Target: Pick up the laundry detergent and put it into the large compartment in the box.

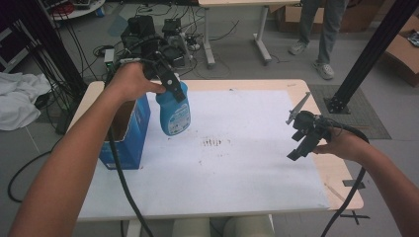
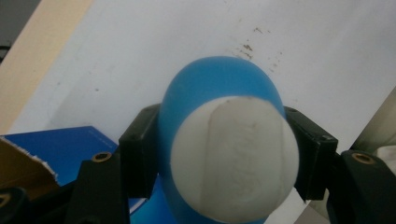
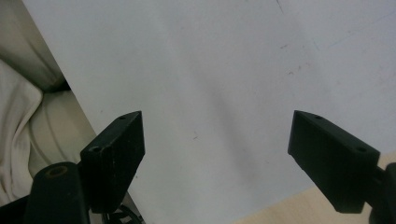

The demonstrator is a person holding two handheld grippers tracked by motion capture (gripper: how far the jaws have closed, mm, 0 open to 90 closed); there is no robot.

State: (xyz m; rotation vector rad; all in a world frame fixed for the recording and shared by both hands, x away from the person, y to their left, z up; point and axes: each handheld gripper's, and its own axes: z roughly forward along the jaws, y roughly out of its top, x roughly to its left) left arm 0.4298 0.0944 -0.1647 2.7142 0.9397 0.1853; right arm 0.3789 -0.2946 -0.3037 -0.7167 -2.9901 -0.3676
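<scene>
Box (image 1: 132,129): blue carton standing open at the counter's (image 1: 237,197) left edge; the bottle's base could be clipping its rim.
Bottle (image 1: 174,109): hanging in the air just right of the box, risking a slip.
Left claw (image 1: 170,84): clenching the bottle's neck under the white cap (image 2: 235,158).
Right claw (image 1: 302,141): idling released, far right.

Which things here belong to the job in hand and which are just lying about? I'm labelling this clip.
In the job:
- blue bottle, clamped by the left hand-held gripper
- blue box, open beside it
- right hand-held gripper, open, holding nothing

Lying about:
- white cloth on the floor
- cardboard boxes
- cables
</scene>
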